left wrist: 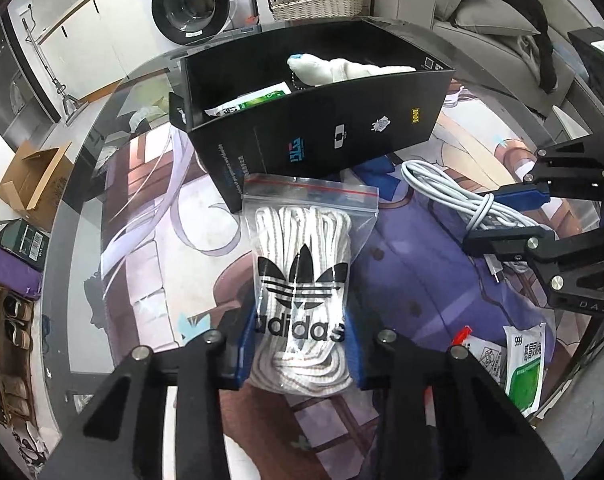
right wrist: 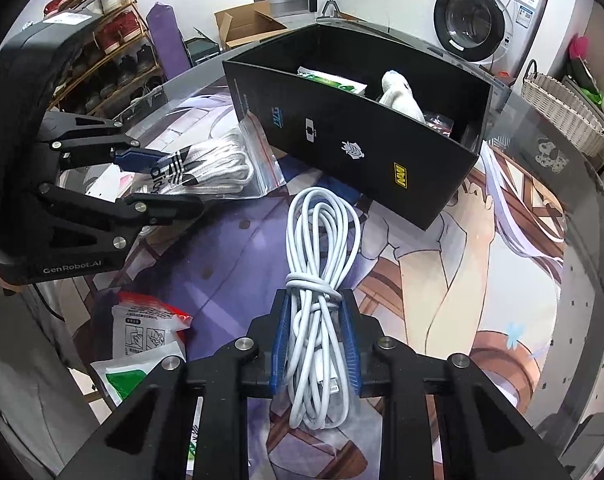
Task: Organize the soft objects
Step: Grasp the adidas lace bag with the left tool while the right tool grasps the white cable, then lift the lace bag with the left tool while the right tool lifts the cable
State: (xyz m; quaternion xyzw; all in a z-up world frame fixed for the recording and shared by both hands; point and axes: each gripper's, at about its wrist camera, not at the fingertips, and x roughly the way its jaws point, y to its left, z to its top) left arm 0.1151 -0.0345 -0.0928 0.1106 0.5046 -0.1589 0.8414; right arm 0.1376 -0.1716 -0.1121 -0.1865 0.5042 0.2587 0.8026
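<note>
Item one: zip bag of white laces (left wrist: 302, 280), clear plastic with a red seal strip and a black trefoil logo, lying on the printed table mat (left wrist: 414, 264) just in front of the black box (left wrist: 322, 128). Left gripper (left wrist: 300, 350) is closed on its near end, blue pads pressing both sides of the bundle.

Item two: coiled white cable (right wrist: 318, 320), tied round its middle with its own turn, plugs at the near end, loop pointing toward the box. Right gripper (right wrist: 316, 344) is closed on the coil just below the tie.

Item three: black box, open-topped, at the far side of the mat; already holds a white plush toy (left wrist: 342, 70) and a green-and-white packet (left wrist: 258, 100).

Item four: loose sachets (right wrist: 142, 344), red-trimmed and green-and-white, on the mat near the table edge, not yet handled.

Step in hand, by judgement: both pickups secured, lift pending. Next move calls for raising each item clear of the box's near wall, carrying it over the opening, and releasing into free space beside the toy, with the two grippers kept from crossing.
</note>
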